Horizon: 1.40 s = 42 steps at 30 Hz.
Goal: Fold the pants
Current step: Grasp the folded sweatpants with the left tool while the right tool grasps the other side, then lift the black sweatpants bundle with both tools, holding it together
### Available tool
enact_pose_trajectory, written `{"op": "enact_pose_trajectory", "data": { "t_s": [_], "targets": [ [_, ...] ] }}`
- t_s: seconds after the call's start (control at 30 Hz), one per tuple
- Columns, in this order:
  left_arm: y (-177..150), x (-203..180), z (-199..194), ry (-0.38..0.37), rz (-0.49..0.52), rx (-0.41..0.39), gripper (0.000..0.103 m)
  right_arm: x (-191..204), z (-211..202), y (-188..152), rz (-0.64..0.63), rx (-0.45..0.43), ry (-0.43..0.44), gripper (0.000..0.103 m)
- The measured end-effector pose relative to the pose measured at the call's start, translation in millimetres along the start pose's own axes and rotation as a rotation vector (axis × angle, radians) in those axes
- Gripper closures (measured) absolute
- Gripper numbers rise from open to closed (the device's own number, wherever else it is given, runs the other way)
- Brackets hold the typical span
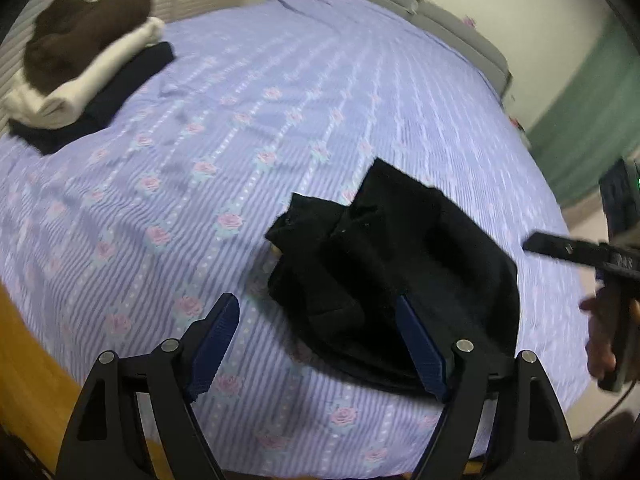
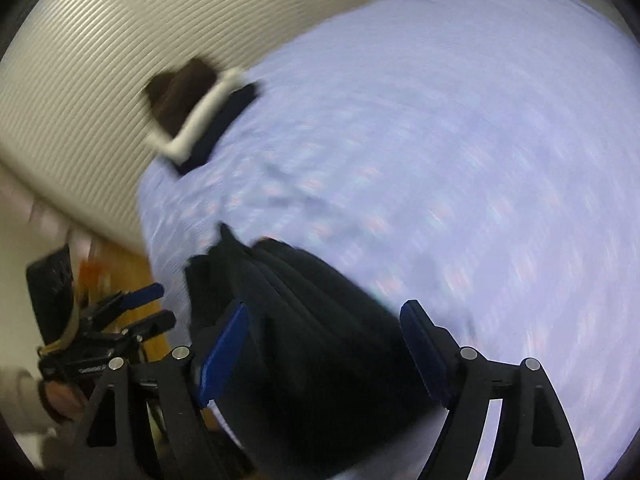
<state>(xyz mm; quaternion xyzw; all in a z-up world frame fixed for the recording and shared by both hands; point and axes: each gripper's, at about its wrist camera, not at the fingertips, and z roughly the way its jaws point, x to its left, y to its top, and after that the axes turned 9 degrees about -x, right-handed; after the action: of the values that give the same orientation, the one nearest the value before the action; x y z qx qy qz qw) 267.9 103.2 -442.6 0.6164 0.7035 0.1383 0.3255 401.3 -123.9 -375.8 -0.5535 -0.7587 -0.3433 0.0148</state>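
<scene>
Blue-padded, both the left gripper (image 1: 316, 340) and right gripper (image 2: 324, 348) are hovering with jaws spread wide, gripping nothing, above the folded black pants (image 1: 392, 280) lying on the near lavender floral bedsheet (image 1: 280, 120), while a stack of folded clothes (image 1: 88, 64) is sitting farther back.

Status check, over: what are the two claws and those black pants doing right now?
Left gripper open, empty. Right gripper open, empty. Black pants bunched on the bed, not held. Stack of folded clothes sits far off; nothing blocking.
</scene>
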Motion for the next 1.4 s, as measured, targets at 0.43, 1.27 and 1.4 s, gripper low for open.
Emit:
{"op": "enact_pose_trajectory", "data": {
  "t_s": [0.43, 1.27, 1.4],
  "targets": [
    [11, 15, 53, -0.113, -0.013, 0.123, 0.019, -42, 15, -101, 0.518, -0.117, -0.016, 0.024],
    [7, 20, 67, -0.256, -0.147, 0.124, 0.043, -45, 62, -95, 0.578, -0.082, 0.267, 0.054],
    [17, 15, 54, -0.256, -0.166, 0.115, 0.060, -22, 48, -77, 0.539, -0.098, 0.269, 0.058]
  ]
}}
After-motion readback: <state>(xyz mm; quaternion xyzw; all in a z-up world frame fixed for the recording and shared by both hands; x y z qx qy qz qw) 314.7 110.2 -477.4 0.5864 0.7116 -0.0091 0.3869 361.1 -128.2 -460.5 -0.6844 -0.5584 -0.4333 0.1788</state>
